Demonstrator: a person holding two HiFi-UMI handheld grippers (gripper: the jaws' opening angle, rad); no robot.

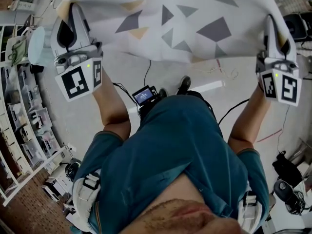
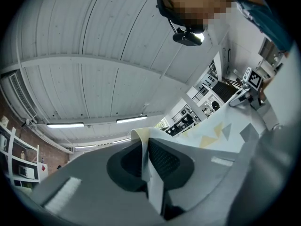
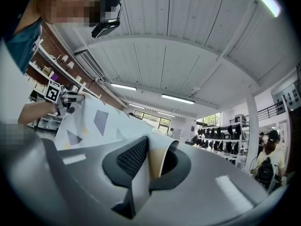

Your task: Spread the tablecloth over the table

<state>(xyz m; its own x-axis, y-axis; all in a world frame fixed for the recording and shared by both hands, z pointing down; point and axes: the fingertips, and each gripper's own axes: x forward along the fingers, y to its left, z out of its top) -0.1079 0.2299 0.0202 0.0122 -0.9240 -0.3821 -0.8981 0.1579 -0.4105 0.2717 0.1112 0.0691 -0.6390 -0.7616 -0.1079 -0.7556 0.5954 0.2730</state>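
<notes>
In the head view, the tablecloth [image 1: 195, 18], white with grey and tan triangles, is held in the air by its near edge and drawn out wide above the floor. The tablecloth's left corner is gripped by the left gripper [image 1: 73, 9] and its right corner by the right gripper [image 1: 271, 23]. No table is seen under or beside the tablecloth. The task is therefore judged to be at an early stage: the cloth has been lifted and opened widthways, while laying it over the table and smoothing it are left to be done. Shelf units [image 1: 27, 116] to the left of the tablecloth are stocked with boxes and small goods that cannot be told apart.

In the left gripper view, the jaws are seen almost together, with one fold of the tablecloth [image 2: 211, 138] pinched between the pads. From there the cloth runs off to the right.

In the right gripper view, the jaws are likewise closed on a curled corner of the tablecloth [image 3: 94, 121], with nothing else between them. Racks [image 3: 221, 138] well beyond that corner are filled with dark items that cannot be identified.
</notes>
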